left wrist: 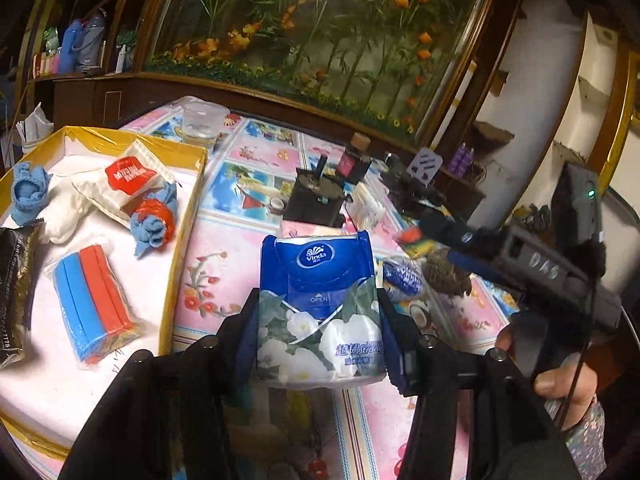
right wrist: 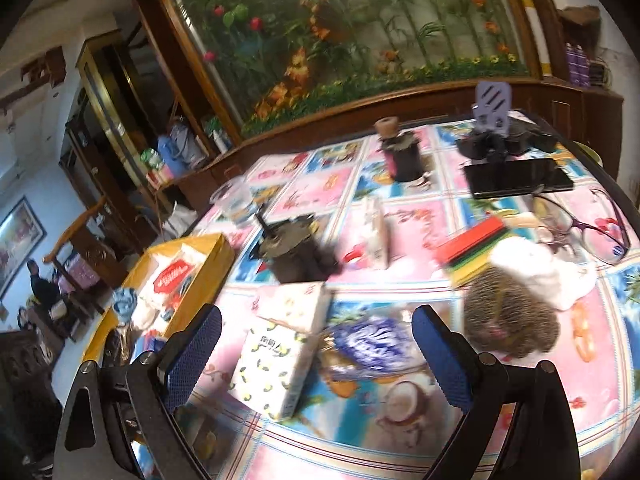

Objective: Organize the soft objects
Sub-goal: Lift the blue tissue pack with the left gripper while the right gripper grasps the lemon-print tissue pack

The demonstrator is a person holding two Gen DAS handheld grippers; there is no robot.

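The left gripper (left wrist: pixel 318 344) pinches a blue Vinda tissue pack (left wrist: pixel 320 308) between its two blue pads, holding it upright above the table, just right of the yellow box (left wrist: pixel 188 216). The right gripper (right wrist: pixel 316 354) has its jaws spread wide with nothing between them, hovering over a lemon-print tissue pack (right wrist: pixel 276 360) and a crinkled blue wrapper (right wrist: pixel 368 344) that lie side by side on the table.

The table carries a glossy cloth (right wrist: pixel 400 220) of pink and blue picture squares with flowers and fruit. Behind it runs a dark wooden ledge under a large framed panel of bamboo and orange flowers (left wrist: pixel 320 32); wooden shelving stands to the left.

Inside the yellow box, on its white lining, lie two blue cloth rolls (left wrist: pixel 28 192), one of them wrapped partly in red, a red-and-white sachet (left wrist: pixel 128 176), a wrapped pack of blue and red strips (left wrist: pixel 94 300) and a dark packet (left wrist: pixel 14 292) at the left edge.

Out on the cloth stand a clear plastic cup (right wrist: pixel 236 200), a black lidded container (right wrist: pixel 292 252), a dark jar with a cork stopper (right wrist: pixel 402 152), a small white pack (right wrist: pixel 376 232), a stack of coloured sheets (right wrist: pixel 476 252), a brown bristly ball (right wrist: pixel 512 316) beside a white cloth (right wrist: pixel 548 276), one pair of glasses (right wrist: pixel 580 224) and a black phone (right wrist: pixel 516 178). The black container and the white pack stand between the yellow box and the far items.
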